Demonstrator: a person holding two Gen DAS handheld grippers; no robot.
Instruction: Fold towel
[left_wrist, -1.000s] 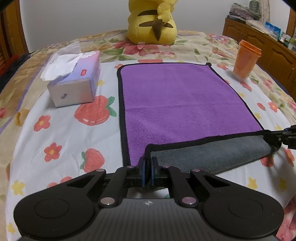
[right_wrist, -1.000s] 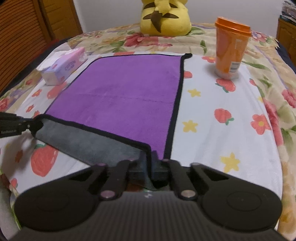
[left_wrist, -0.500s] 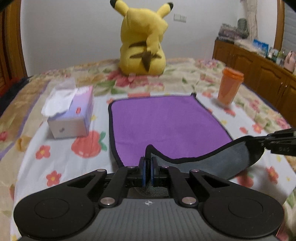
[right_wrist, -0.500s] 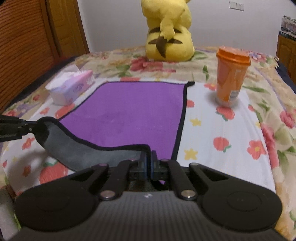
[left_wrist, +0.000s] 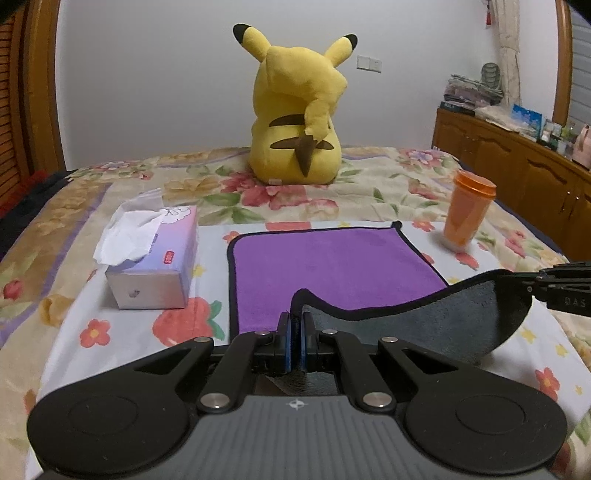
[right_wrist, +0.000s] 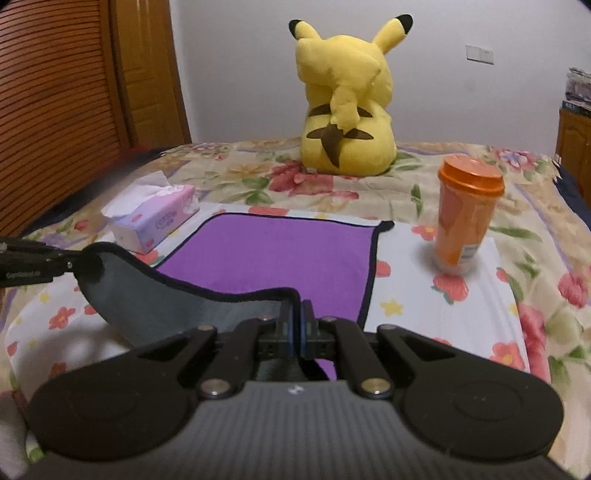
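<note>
A purple towel (left_wrist: 332, 266) with a black hem and grey underside lies on the flowered bedspread; it also shows in the right wrist view (right_wrist: 273, 258). My left gripper (left_wrist: 294, 325) is shut on the towel's near left corner. My right gripper (right_wrist: 296, 325) is shut on the near right corner. Both corners are lifted off the bed, so the near edge hangs between them with the grey underside (left_wrist: 436, 325) facing me. The far half of the towel still lies flat. Each gripper shows at the edge of the other's view.
A tissue box (left_wrist: 155, 266) stands left of the towel. An orange lidded cup (left_wrist: 467, 214) stands right of it. A yellow plush toy (left_wrist: 299, 122) sits beyond the towel's far edge. A wooden cabinet (left_wrist: 517, 173) runs along the right wall.
Both grippers have risen with the towel's near corners. The near edge has come off the bed and more grey underside hangs between them.
</note>
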